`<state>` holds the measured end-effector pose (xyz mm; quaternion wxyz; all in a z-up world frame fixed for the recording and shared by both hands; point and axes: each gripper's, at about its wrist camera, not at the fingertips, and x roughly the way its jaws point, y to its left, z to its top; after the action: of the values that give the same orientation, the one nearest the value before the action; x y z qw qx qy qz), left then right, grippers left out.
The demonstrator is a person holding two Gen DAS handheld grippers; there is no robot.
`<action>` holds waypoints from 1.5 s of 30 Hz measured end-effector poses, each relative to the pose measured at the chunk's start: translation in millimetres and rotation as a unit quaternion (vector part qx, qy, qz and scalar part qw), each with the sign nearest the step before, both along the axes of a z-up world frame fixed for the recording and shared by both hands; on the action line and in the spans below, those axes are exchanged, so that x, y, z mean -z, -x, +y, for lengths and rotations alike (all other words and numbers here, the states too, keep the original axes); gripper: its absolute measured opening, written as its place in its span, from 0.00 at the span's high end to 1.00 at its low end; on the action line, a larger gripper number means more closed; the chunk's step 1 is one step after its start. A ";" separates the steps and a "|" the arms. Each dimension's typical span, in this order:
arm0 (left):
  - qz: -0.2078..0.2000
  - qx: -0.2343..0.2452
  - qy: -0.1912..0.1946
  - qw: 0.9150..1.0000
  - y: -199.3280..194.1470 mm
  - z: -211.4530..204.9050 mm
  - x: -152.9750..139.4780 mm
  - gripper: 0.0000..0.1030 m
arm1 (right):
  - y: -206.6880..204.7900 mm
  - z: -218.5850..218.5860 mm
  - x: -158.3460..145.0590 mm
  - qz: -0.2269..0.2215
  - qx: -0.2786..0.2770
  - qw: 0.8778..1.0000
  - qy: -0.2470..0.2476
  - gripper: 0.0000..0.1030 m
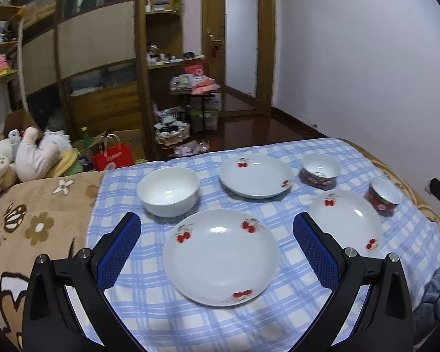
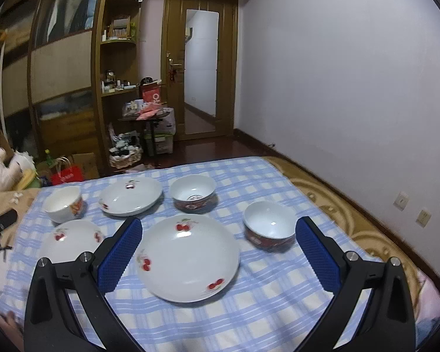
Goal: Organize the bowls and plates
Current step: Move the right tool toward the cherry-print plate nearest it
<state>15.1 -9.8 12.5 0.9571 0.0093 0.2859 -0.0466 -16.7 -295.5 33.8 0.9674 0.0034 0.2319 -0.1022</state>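
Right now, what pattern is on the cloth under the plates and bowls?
A blue-and-white check, on the cloth; clearest in the right wrist view.

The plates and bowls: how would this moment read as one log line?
left gripper open | right gripper open | three plates, three bowls unstacked on checked cloth

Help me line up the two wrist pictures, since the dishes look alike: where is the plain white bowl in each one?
Left wrist view: the plain white bowl sits left of centre, just beyond the left gripper.
Right wrist view: the bowl is at the far left, showing an orange print on its side.
Shared landmark: the far cherry plate lies just right of the bowl in both.
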 end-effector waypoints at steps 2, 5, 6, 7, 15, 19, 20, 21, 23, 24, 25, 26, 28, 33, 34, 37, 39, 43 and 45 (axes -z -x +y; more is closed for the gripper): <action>0.004 0.018 -0.011 1.000 -5.2 -9.1 -4.1 0.01 | -7.8 1.3 -2.9 -0.002 -0.002 1.000 0.005 0.00; 0.001 0.032 -0.031 0.999 -10.6 -25.6 -10.1 0.01 | -14.8 -4.2 -6.5 0.000 -0.008 1.000 -0.001 0.00; 0.004 0.035 -0.032 0.999 -13.7 -30.5 -11.4 0.01 | -17.5 -5.5 -8.4 -0.001 -0.009 1.000 -0.004 0.00; 0.009 0.039 -0.032 0.999 -17.2 -34.8 -12.5 0.01 | -19.6 -8.0 -9.5 -0.003 -0.007 1.000 -0.009 0.00; 0.030 0.053 -0.017 0.998 -50.7 -66.5 -22.4 0.01 | -43.0 -23.9 -10.4 0.026 -0.019 0.998 -0.050 0.00; 0.041 0.069 -0.015 0.997 -69.0 -86.1 -21.1 0.01 | -49.9 -35.3 -9.7 0.040 -0.010 0.997 -0.062 0.00; 0.041 0.071 -0.017 0.997 -72.8 -91.3 -20.1 0.01 | -51.8 -38.1 -9.4 0.041 -0.006 0.997 -0.060 0.00; 0.044 0.073 -0.020 0.996 -77.2 -96.8 -18.9 0.01 | -53.7 -39.6 -8.6 0.043 -0.004 0.997 -0.058 0.00; 0.055 0.084 -0.020 0.995 -86.1 -107.1 -15.4 0.01 | -58.5 -44.6 -7.2 0.049 -0.003 0.997 -0.057 0.00; 0.060 0.087 -0.021 0.994 -90.5 -112.1 -13.2 0.01 | -61.3 -47.4 -5.9 0.053 -0.004 0.997 -0.057 0.00; 0.063 0.089 -0.022 0.994 -94.3 -115.0 -11.6 0.01 | -64.0 -49.4 -4.5 0.056 -0.003 0.997 -0.058 0.00; 0.070 0.094 -0.026 0.993 -100.5 -121.6 -8.5 0.01 | -66.3 -51.6 -2.9 0.060 -0.003 0.996 -0.060 0.00; 0.077 0.102 -0.030 0.991 -108.5 -128.7 -3.5 0.01 | -71.9 -55.7 1.1 0.069 -0.003 0.996 -0.064 0.00; 0.104 0.133 -0.032 0.985 -127.0 -149.1 10.6 0.01 | -88.3 -62.8 13.4 0.086 -0.011 0.993 -0.078 0.00; 0.105 0.136 -0.035 0.985 -127.0 -151.0 12.0 0.01 | -91.5 -64.4 16.5 0.090 -0.010 0.993 -0.081 0.00; 0.117 0.140 -0.042 0.982 -133.9 -159.1 22.2 0.01 | -98.4 -67.0 23.5 0.100 -0.011 0.991 -0.092 0.00; 0.131 0.139 -0.038 0.981 -139.0 -160.3 31.7 0.01 | -102.9 -68.2 29.7 0.112 -0.013 0.989 -0.097 0.00; 0.155 0.133 -0.026 0.979 -146.6 -160.2 50.6 0.01 | -110.2 -68.4 39.3 0.130 -0.015 0.987 -0.094 0.00; 0.164 0.129 -0.027 0.978 -149.1 -159.4 58.2 0.01 | -114.1 -67.9 45.1 0.141 -0.013 0.986 -0.087 0.01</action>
<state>164.2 -169.2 -45.7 0.8827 0.0646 0.4362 -0.1625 97.4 -363.4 -11.3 0.9224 0.0703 0.3737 -0.0680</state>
